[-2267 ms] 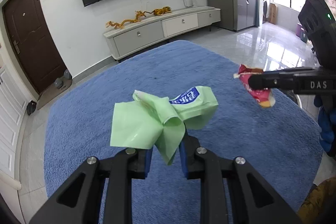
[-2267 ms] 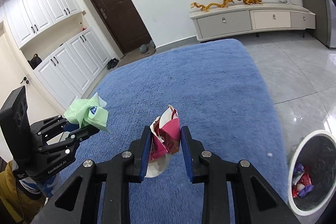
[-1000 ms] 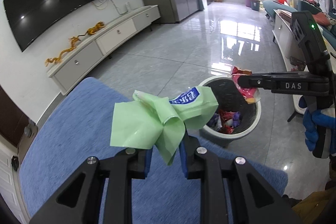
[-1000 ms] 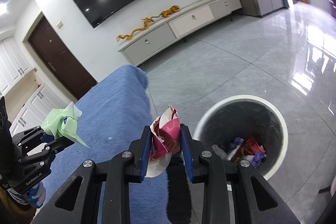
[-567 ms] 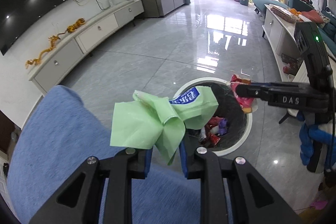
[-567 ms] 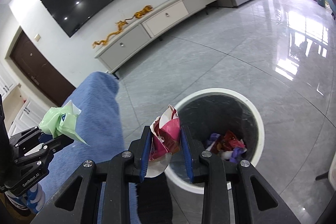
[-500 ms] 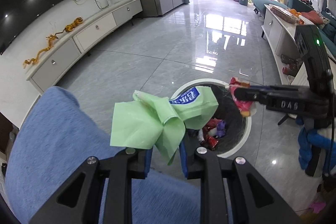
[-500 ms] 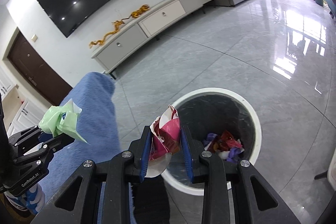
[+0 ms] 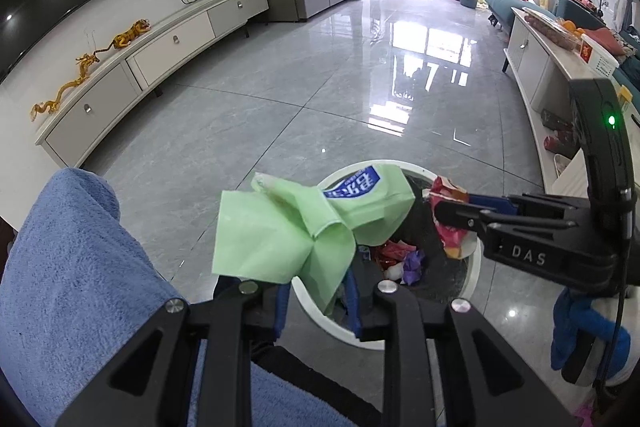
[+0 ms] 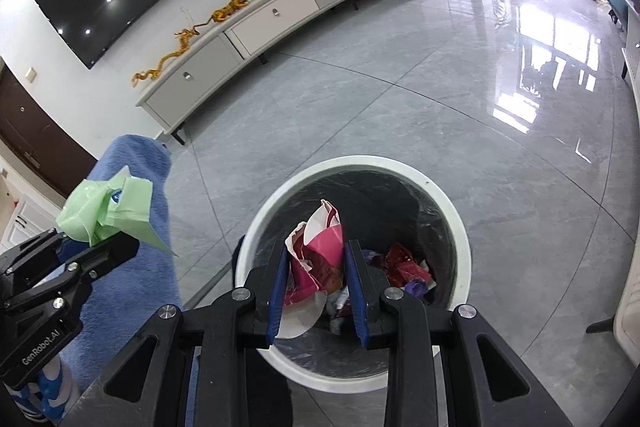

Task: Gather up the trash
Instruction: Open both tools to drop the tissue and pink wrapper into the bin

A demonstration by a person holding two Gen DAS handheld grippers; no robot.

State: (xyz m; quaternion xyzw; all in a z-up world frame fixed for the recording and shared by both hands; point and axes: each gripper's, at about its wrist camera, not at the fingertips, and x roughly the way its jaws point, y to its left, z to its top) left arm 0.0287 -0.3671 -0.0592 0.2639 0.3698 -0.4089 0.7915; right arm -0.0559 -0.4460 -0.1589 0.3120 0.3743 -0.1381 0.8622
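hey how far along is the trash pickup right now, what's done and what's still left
Done: several wrappers already lie in the white trash bin. In hand: the right gripper holds a red snack wrapper over the bin's opening, and the left gripper holds a green wrapper near the rim. Left: dropping both in.

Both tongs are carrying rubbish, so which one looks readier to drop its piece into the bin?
The right tongs: their red wrapper hangs over the bin opening. The left tongs hold the green wrapper off to the side, over the blue rug.
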